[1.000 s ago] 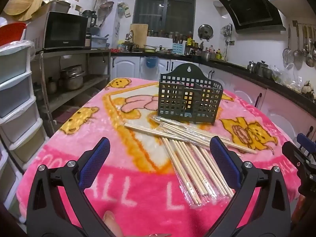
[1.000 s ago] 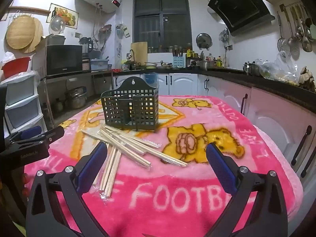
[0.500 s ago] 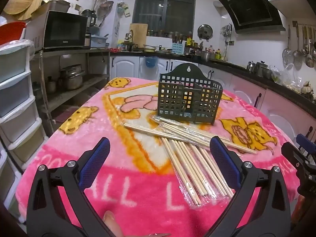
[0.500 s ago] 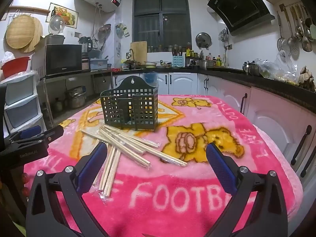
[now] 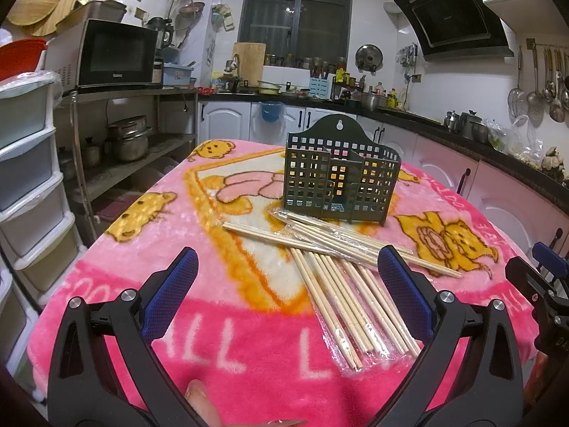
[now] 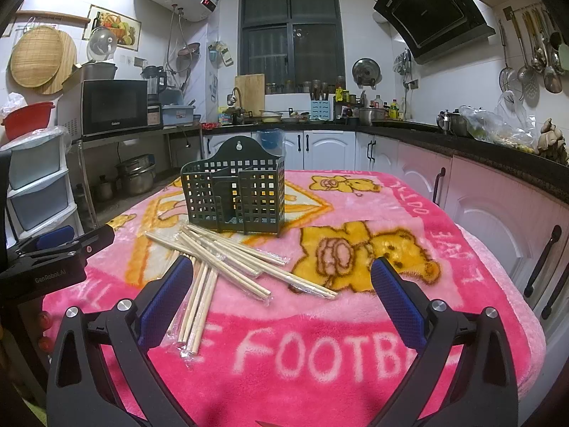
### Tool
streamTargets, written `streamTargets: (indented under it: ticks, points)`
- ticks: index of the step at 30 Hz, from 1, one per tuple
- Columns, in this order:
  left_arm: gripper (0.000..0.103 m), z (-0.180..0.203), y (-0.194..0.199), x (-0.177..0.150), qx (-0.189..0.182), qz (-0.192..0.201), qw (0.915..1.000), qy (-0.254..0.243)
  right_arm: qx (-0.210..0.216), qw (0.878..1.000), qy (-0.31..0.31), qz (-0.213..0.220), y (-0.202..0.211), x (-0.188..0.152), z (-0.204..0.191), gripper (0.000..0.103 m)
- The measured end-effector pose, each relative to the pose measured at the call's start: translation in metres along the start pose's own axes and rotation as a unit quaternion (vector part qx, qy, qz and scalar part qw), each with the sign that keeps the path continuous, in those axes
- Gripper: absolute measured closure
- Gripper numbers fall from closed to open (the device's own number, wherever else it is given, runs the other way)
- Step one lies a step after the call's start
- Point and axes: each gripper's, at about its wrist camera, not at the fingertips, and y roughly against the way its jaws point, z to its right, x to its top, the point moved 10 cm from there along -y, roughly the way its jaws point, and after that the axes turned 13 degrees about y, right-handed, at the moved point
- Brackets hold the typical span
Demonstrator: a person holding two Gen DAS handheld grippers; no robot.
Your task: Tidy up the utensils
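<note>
A dark green perforated utensil holder (image 5: 339, 181) stands upright on the pink blanket-covered table (image 5: 149, 235); it also shows in the right wrist view (image 6: 236, 195). Several wooden chopsticks (image 5: 341, 277), some in clear plastic sleeves, lie crossed in a pile in front of it, also in the right wrist view (image 6: 227, 267). My left gripper (image 5: 288, 291) is open and empty, above the table's near edge, the pile just beyond its right finger. My right gripper (image 6: 281, 295) is open and empty, near the pile's right ends.
Plastic drawers (image 5: 25, 185) and a metal rack with a microwave (image 5: 113, 57) stand left of the table. Kitchen counters and white cabinets (image 6: 498, 206) run along the back and right. The other gripper shows at each view's edge (image 6: 53, 252).
Both grippers have barely moved; the views are almost the same. Nothing on the table has shifted.
</note>
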Motion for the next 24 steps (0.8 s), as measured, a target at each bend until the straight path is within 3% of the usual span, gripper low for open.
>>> streamTargets:
  ticks: [24]
  points:
    - [0.009, -0.0025, -0.0004, 0.0073, 0.006, -0.001, 1.0, 0.006, 0.005, 1.0, 0.004, 0.0, -0.0016, -0.0001, -0.0021, 0.006]
